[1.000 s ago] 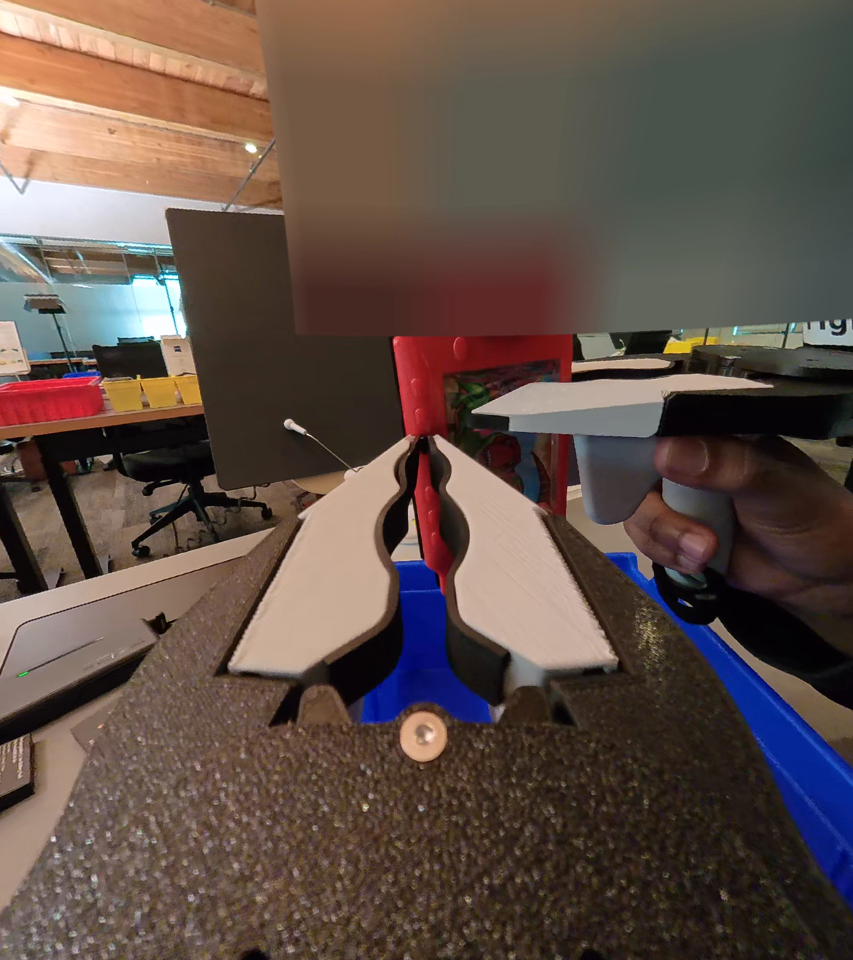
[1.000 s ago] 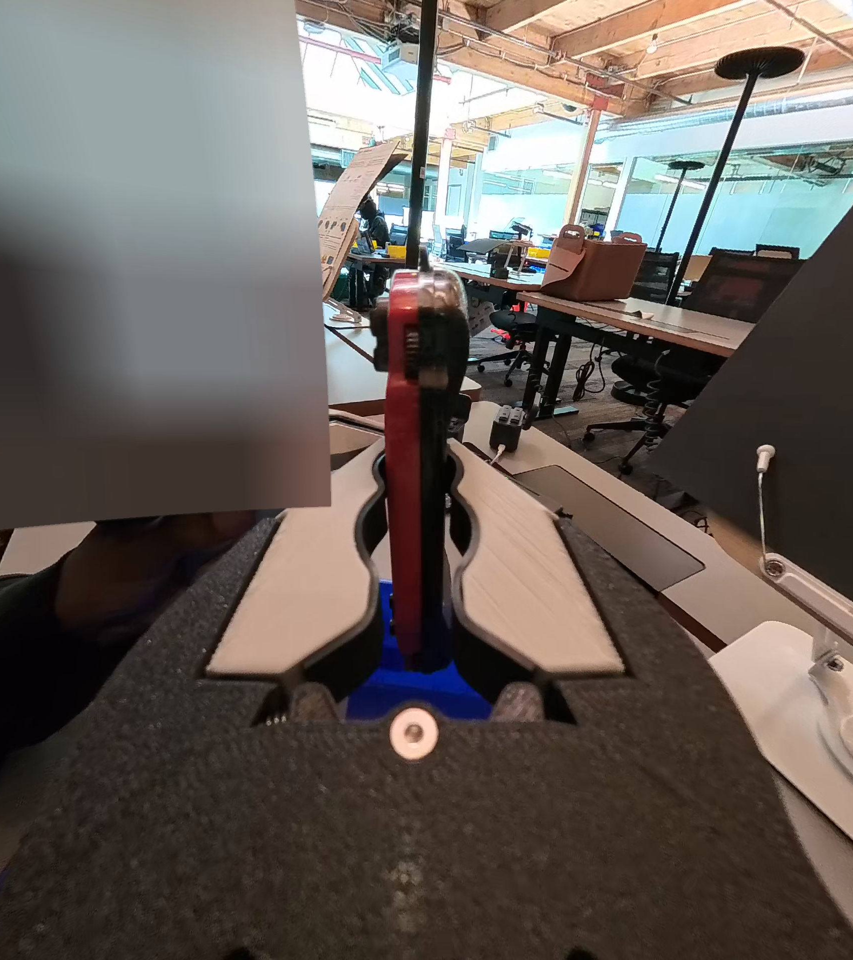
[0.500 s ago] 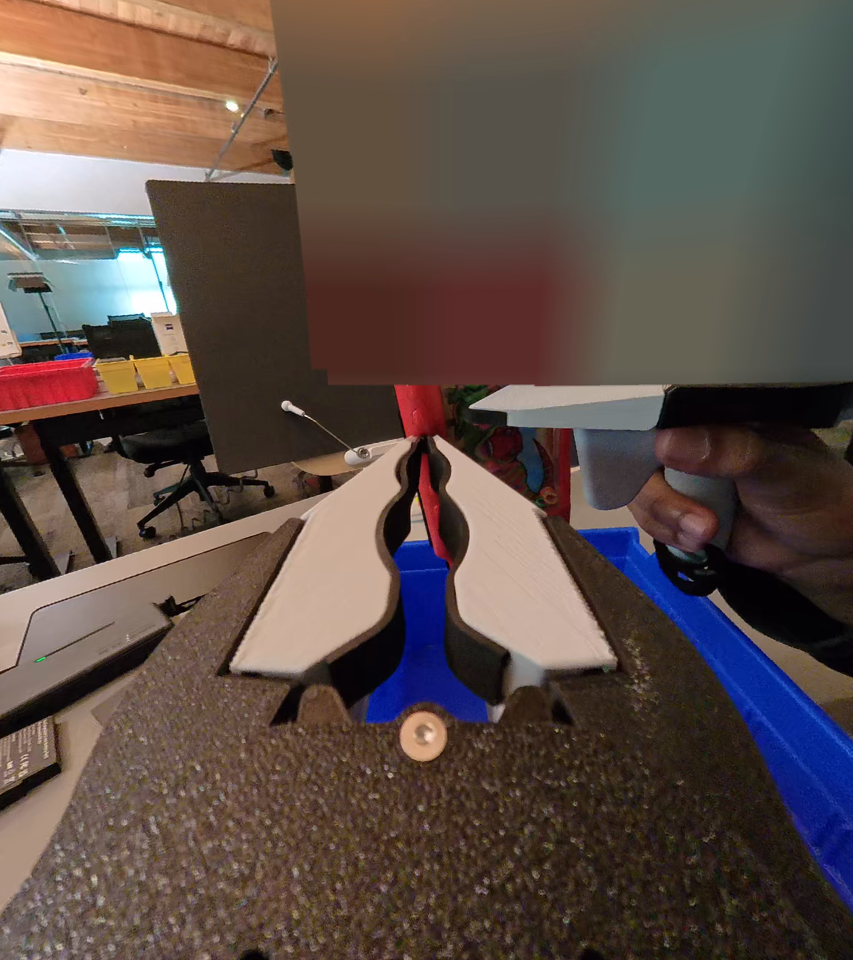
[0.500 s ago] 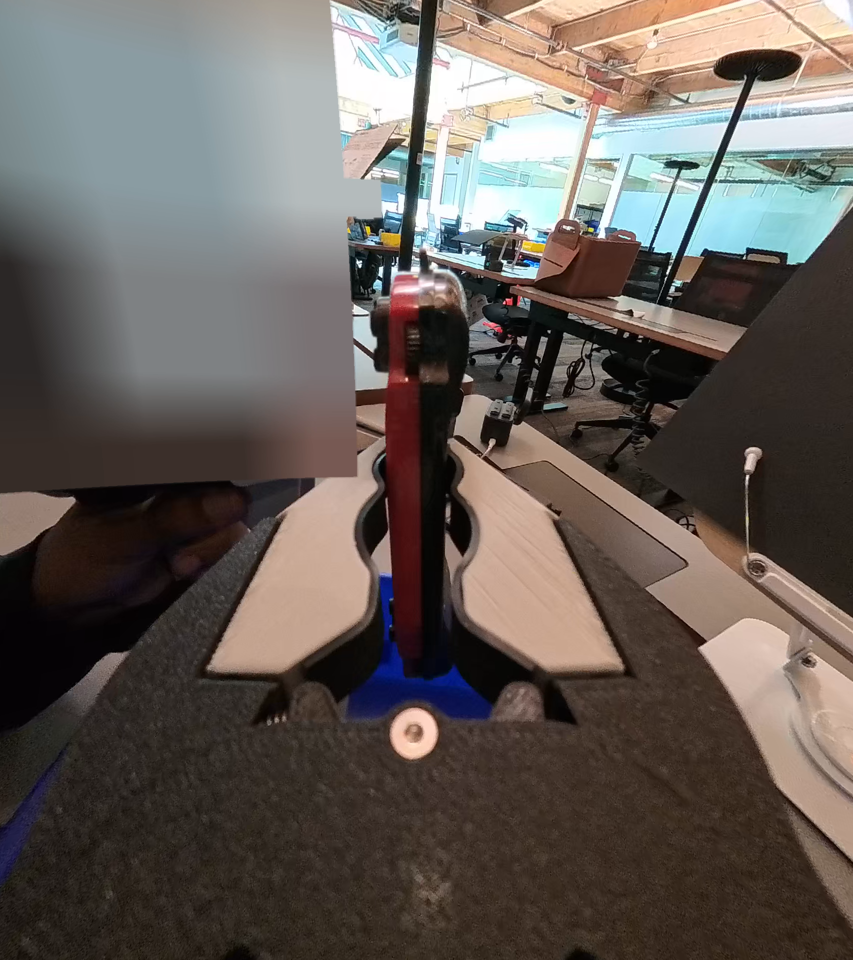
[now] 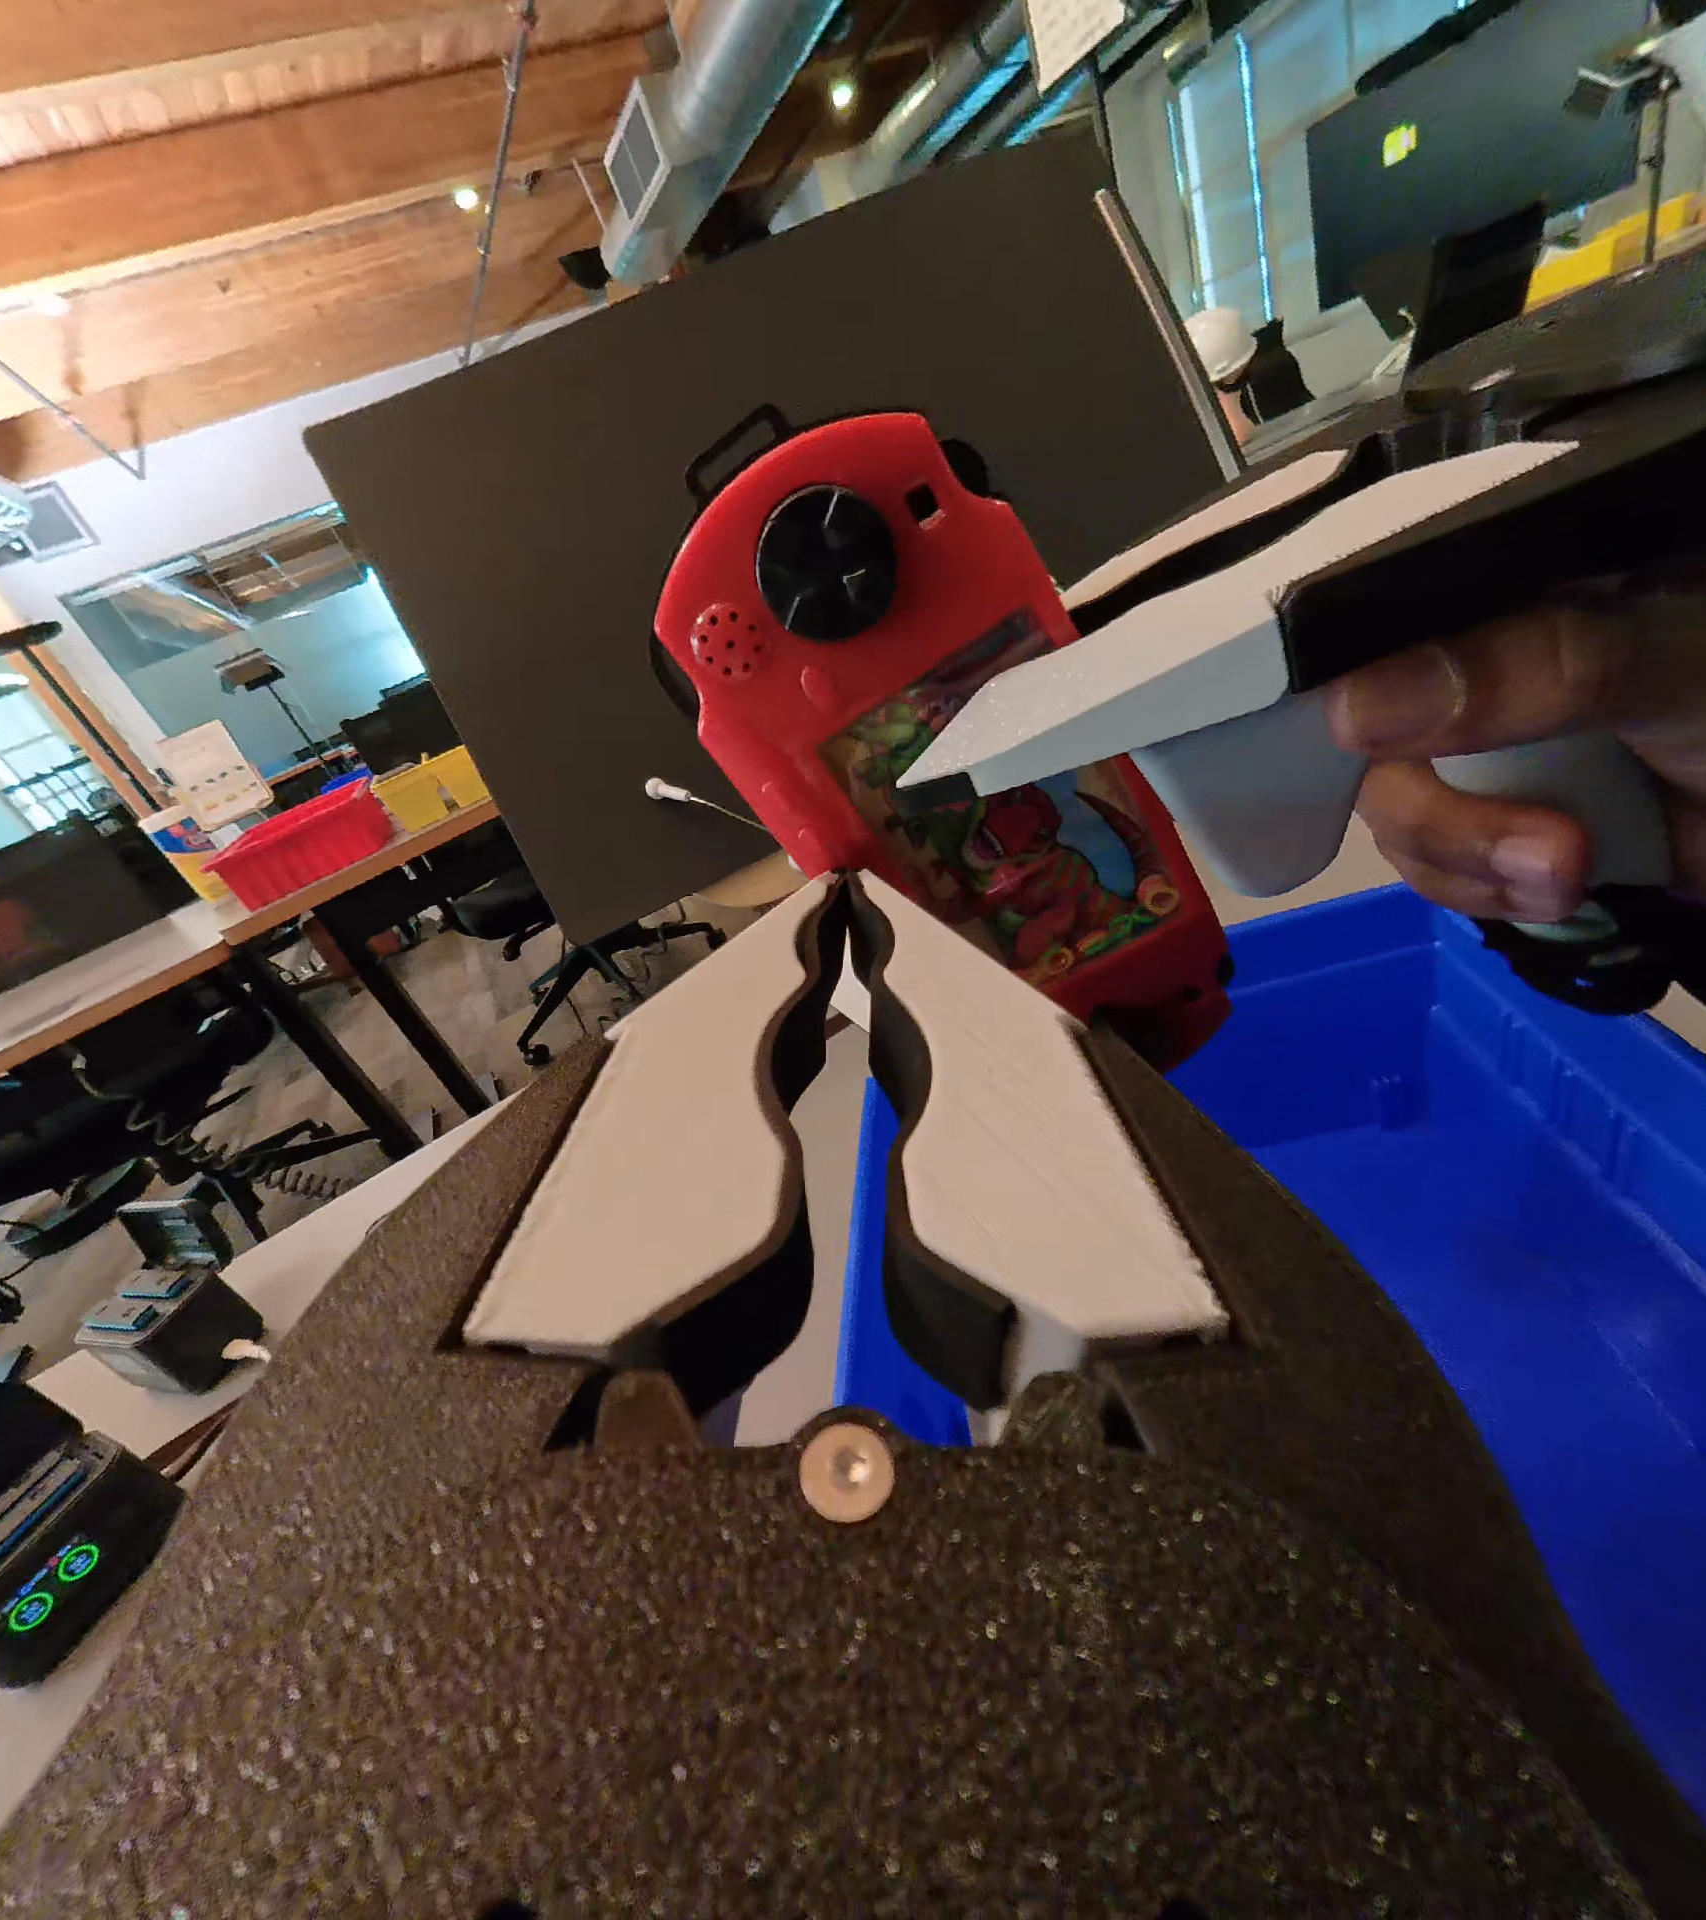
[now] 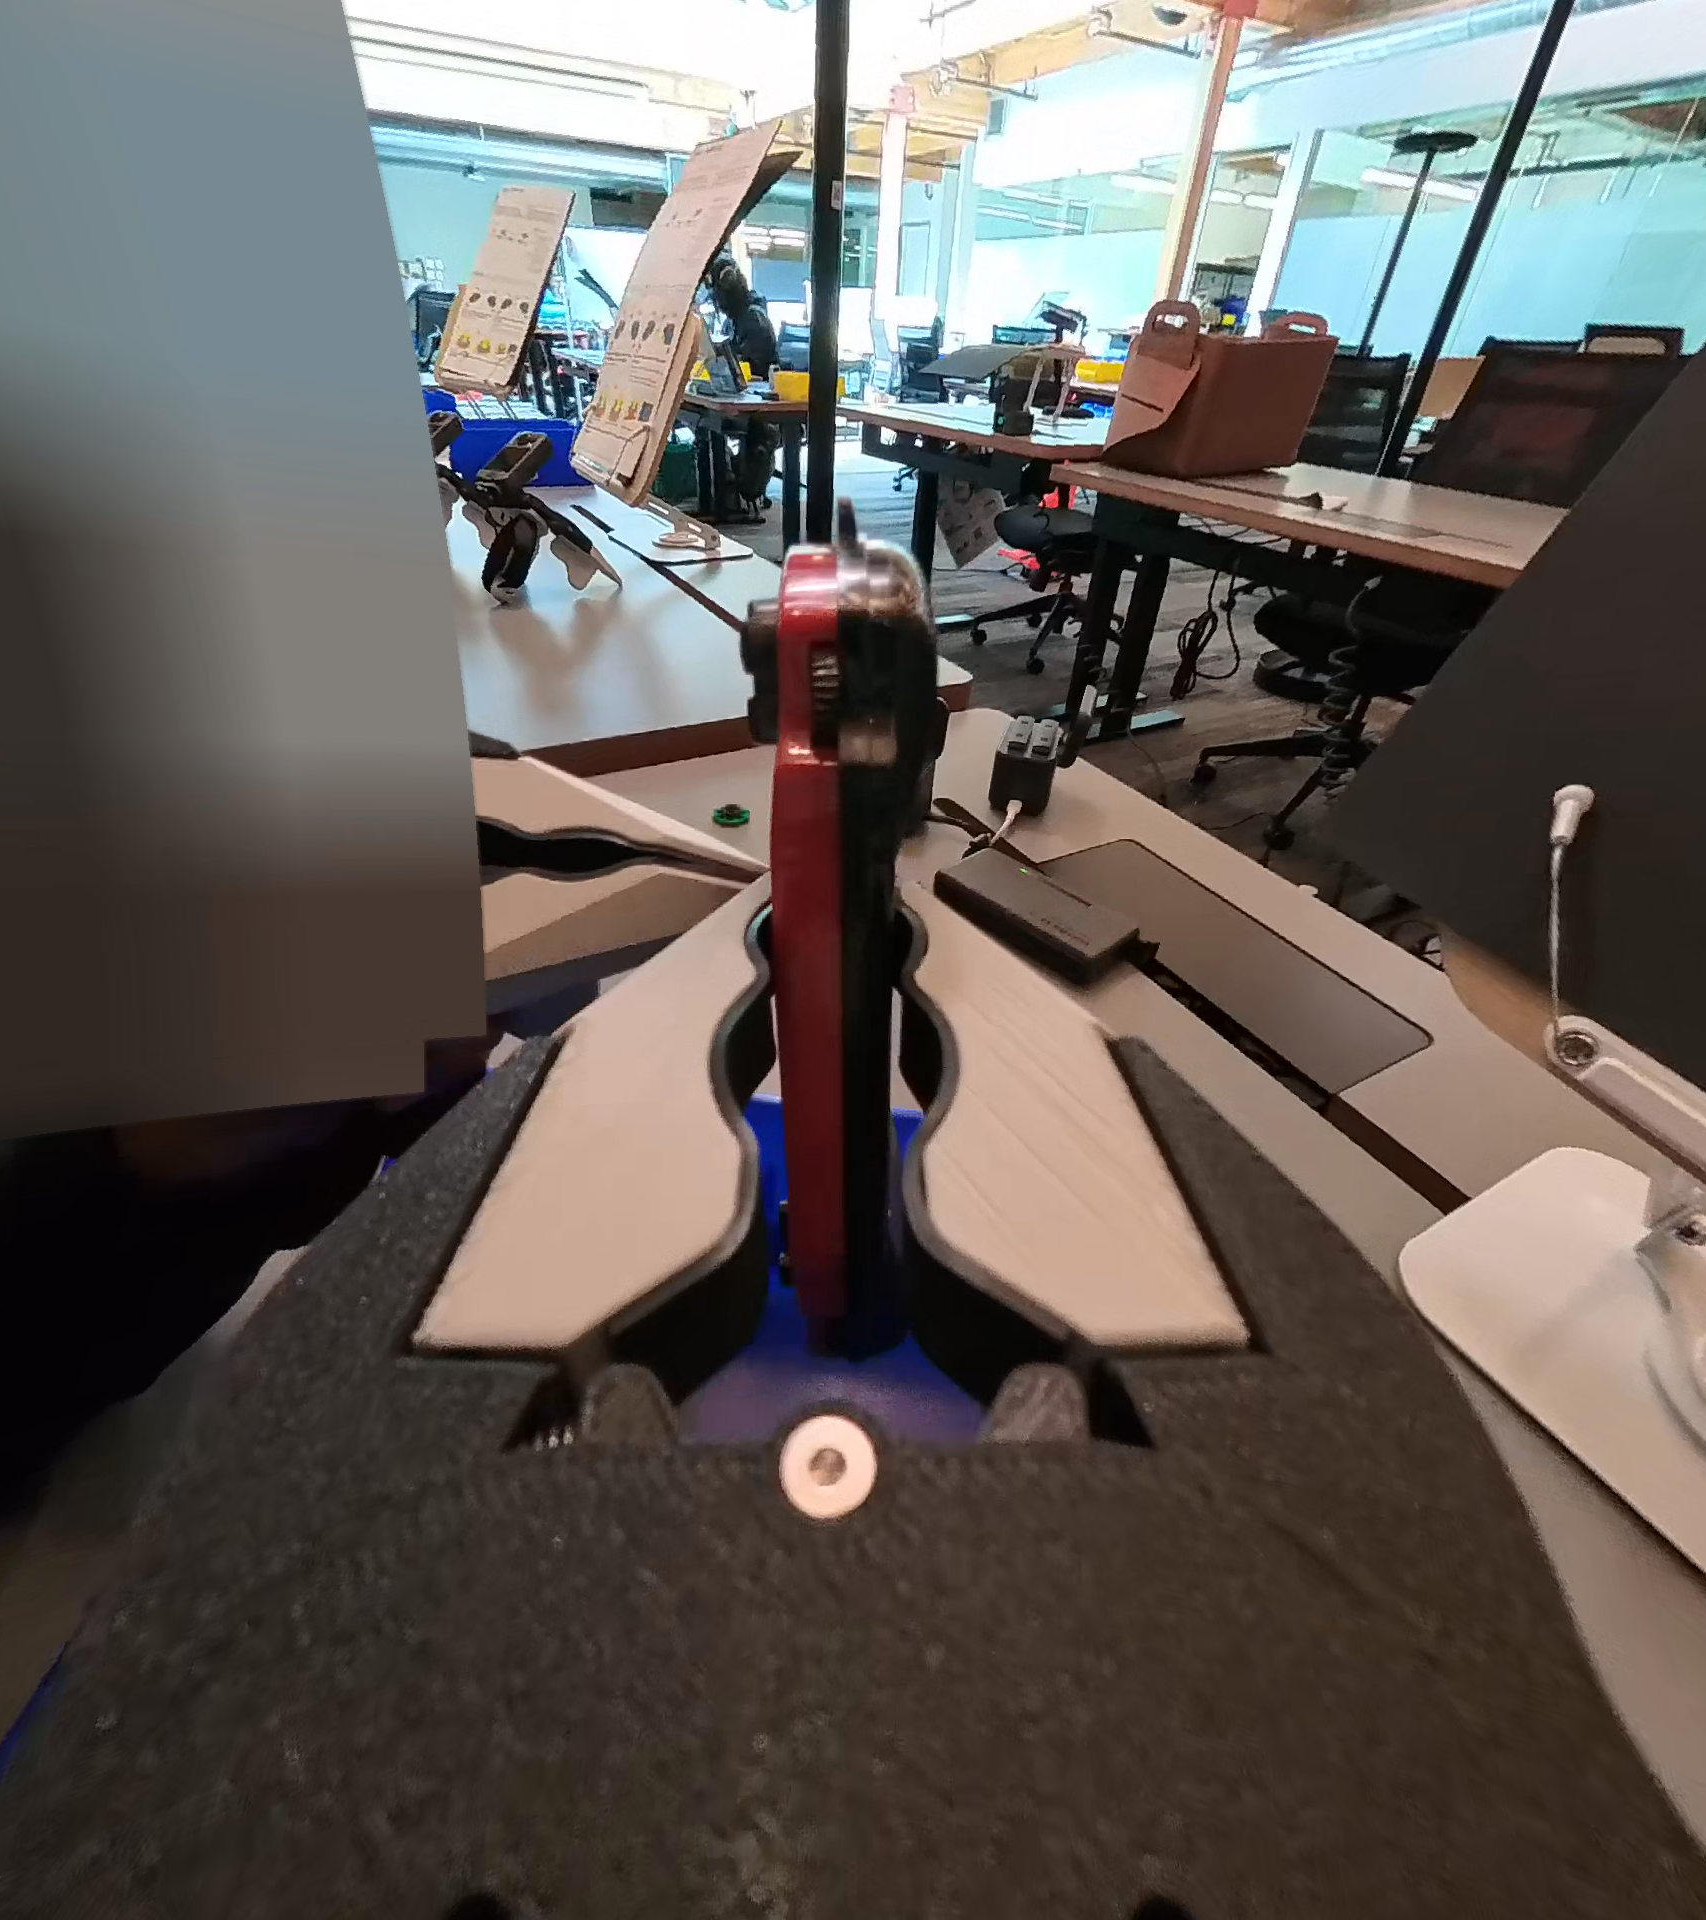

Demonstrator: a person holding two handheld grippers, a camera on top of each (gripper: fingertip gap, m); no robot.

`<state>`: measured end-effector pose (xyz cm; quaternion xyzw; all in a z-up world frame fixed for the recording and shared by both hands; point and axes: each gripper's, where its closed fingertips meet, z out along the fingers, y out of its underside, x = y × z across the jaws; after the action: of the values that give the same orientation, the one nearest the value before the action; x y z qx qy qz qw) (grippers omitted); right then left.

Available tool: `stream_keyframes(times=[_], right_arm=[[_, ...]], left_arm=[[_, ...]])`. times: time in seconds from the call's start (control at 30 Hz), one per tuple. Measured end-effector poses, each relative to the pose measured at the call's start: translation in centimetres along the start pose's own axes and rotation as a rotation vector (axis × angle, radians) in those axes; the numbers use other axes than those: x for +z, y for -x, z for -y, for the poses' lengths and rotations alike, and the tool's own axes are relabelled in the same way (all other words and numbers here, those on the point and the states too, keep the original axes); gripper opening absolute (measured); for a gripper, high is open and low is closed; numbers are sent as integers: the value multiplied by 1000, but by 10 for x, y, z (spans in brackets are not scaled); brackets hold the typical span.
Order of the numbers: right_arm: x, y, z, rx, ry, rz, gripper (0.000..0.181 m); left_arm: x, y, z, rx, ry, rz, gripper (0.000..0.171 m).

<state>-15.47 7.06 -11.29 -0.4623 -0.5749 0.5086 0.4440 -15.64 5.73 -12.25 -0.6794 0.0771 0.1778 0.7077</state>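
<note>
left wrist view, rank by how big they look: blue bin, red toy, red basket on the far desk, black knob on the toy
1. blue bin
2. red toy
3. red basket
4. black knob

The basket is far away, so its place is by appearance only.

An open-plan office: rows of desks (image 6: 1296, 499) with rolling chairs (image 6: 1057, 540) beside them, glass partition walls (image 6: 1607, 229) behind the desks, exposed wooden ceiling beams (image 5: 205, 208) overhead.

The toy (image 5: 859, 675) sits above the bin (image 5: 1514, 1226); a board (image 5: 558, 582) stands behind it.
</note>
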Motion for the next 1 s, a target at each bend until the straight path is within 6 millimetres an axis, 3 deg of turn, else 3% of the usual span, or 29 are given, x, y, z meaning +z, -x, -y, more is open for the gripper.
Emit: stream_keyframes(times=[0.23,0.43,0.63,1.0], right_arm=[[-4,-9,5,45,-27,0,16],[-6,-10,6,171,-44,75,16],[-6,-15,3,179,-28,75,16],[-17,-28,18,258,-118,76,16]], left_arm=[[-3,2,9,-145,-89,-43,0],[-4,3,8,-182,-154,-56,0],[-4,1,7,-204,-167,-86,2],[2,-11,-1,-398,-140,-228,22]])
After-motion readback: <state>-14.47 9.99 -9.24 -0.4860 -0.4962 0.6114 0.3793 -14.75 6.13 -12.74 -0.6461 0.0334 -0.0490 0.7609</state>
